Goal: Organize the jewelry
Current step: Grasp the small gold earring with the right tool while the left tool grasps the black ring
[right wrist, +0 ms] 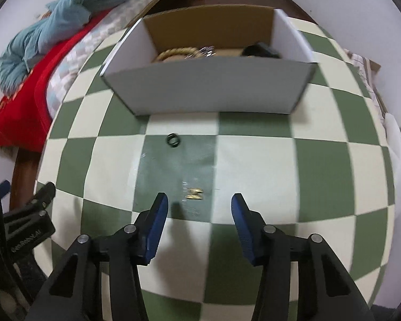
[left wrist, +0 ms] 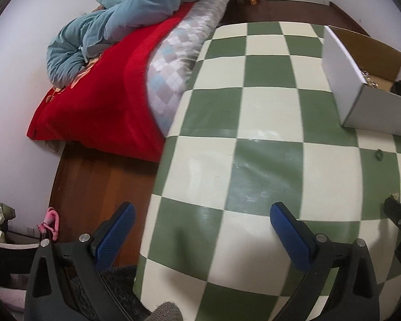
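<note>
White lettering runs along the black body of the left gripper [right wrist: 26, 206] where it enters the right wrist view, but it is too blurred to read. The open cardboard box [right wrist: 208, 88], white outside and brown inside, stands on the green-and-cream checked table [right wrist: 320, 165]; its front wall hides most of the contents, and only the top of a braided gold bangle [right wrist: 177, 52], some silvery pieces [right wrist: 206, 50] and a dark object [right wrist: 260, 50] show above it. A black ring [right wrist: 173, 140] lies on the cloth just in front of the box. Nearer, a small gold piece [right wrist: 194, 194] with faint clear bits around it lies between the spread fingers of the right gripper [right wrist: 200, 203], which holds nothing. The left gripper's jaws are also wide apart and empty, over the table's left edge.
</note>
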Available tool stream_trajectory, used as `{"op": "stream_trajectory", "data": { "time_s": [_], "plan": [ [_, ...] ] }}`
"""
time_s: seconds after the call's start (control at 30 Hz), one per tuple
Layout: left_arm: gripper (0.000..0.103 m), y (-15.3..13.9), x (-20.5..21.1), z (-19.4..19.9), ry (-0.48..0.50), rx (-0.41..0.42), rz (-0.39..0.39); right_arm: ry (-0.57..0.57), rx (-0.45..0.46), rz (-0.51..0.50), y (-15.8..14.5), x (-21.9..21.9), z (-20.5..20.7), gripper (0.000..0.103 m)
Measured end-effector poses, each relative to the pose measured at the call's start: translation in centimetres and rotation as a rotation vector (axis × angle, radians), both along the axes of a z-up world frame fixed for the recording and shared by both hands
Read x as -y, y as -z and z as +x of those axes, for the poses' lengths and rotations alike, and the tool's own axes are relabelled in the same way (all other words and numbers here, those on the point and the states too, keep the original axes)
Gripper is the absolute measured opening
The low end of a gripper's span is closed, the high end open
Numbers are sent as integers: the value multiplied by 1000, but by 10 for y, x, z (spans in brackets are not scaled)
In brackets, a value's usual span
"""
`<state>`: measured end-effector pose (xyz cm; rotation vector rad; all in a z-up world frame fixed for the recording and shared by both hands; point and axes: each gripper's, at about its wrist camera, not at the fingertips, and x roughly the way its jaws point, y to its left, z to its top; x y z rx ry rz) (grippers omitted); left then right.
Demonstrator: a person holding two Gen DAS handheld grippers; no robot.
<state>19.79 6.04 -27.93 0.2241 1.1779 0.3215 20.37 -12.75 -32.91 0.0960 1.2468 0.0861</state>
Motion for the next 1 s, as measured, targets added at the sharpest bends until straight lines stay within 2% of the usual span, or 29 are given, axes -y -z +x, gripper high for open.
{"op": "stream_trajectory", "data": {
  "time_s": [0.1, 0.2, 0.3, 0.4, 0.57, 0.7, 0.77, 0.8, 0.9, 1.0],
  "plan": [
    [103, -1, -5, 2, -13, 1, -4, -26, 26, -45, 1, -12, 1, 40],
    [103, -1, -5, 3, -14, 0, -6, -42, 45, -94, 1, -16, 2, 12],
    [103, -2, 2, 4, 1, -5, -6, -44, 63, -84, -1, -13, 2, 12],
    [103, -6, 15, 4, 21, -10, -40, 9, 71, -37, -5, 6, -2, 12],
    [103, -11, 65, 19, 125, -33, -180, 150, 98, 18, -20, 61, -20, 12],
    [101, -5, 102, 31, 185, -56, -241, 248, 94, 28, -23, 102, -32, 12],
    [98, -2, 120, 39, 212, -62, -264, 288, 89, 25, -22, 119, -34, 12],
    [93, 1, 127, 42, 222, -66, -264, 300, 86, 25, -21, 126, -36, 12],
    [73, 7, 141, 50, 247, -92, -272, 330, 79, 21, -18, 140, -36, 12],
    [70, 13, 151, 54, 261, -102, -271, 344, 78, 20, -18, 149, -34, 12]
  ]
}}
